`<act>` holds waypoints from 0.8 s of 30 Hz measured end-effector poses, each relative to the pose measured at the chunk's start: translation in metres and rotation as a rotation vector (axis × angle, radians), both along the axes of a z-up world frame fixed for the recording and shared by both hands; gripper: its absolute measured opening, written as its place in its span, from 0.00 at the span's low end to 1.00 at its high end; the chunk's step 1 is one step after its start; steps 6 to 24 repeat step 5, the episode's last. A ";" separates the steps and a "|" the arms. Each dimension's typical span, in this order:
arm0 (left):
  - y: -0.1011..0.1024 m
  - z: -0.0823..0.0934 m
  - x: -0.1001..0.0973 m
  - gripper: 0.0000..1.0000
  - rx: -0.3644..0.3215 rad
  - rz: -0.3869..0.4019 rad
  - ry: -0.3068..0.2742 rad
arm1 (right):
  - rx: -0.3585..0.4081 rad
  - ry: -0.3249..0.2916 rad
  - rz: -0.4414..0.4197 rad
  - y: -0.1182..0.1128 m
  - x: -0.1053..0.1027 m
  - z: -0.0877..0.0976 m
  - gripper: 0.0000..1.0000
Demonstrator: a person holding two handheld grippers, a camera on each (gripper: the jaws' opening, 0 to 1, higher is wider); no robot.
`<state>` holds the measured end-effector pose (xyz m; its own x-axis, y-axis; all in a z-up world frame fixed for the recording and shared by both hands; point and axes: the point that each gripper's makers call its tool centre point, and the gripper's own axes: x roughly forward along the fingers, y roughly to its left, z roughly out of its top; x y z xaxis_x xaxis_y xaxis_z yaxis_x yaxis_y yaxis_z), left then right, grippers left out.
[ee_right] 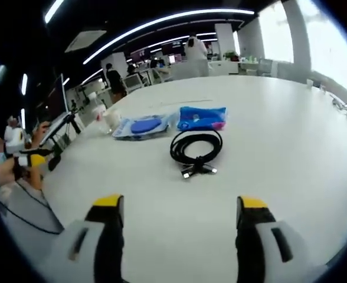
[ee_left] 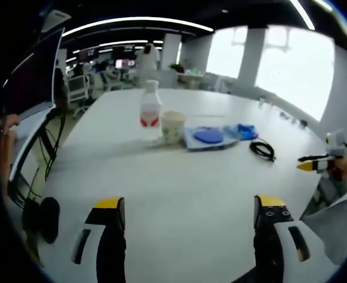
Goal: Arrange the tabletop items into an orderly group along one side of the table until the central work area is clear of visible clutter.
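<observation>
Nothing looks gathered yet — both the left gripper (ee_left: 188, 215) and right gripper (ee_right: 180, 215) hover apart, empty. The coiled black cable (ee_right: 196, 150) lies at twelve o'clock mid-table, white plastic bottle (ee_left: 150, 106) and blue packets (ee_right: 202, 117) beyond.

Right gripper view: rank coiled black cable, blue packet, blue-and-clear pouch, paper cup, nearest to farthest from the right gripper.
1. Coiled black cable, straight ahead of the open jaws.
2. Blue packet, just behind the cable.
3. Blue-and-clear pouch, behind and left; nearly level with the packet, too close to call.
4. Paper cup, farthest, far left.
</observation>
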<state>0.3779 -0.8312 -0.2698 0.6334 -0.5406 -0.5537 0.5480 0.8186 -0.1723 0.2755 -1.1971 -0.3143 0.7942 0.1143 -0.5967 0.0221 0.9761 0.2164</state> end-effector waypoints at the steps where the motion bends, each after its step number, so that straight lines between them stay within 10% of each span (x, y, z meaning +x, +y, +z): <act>1: 0.000 0.000 0.000 0.87 0.000 0.001 -0.001 | -0.001 0.005 0.000 0.001 0.000 -0.001 0.76; 24: 0.002 0.001 0.002 0.87 -0.012 0.012 -0.005 | -0.003 0.021 -0.008 0.000 -0.002 -0.004 0.75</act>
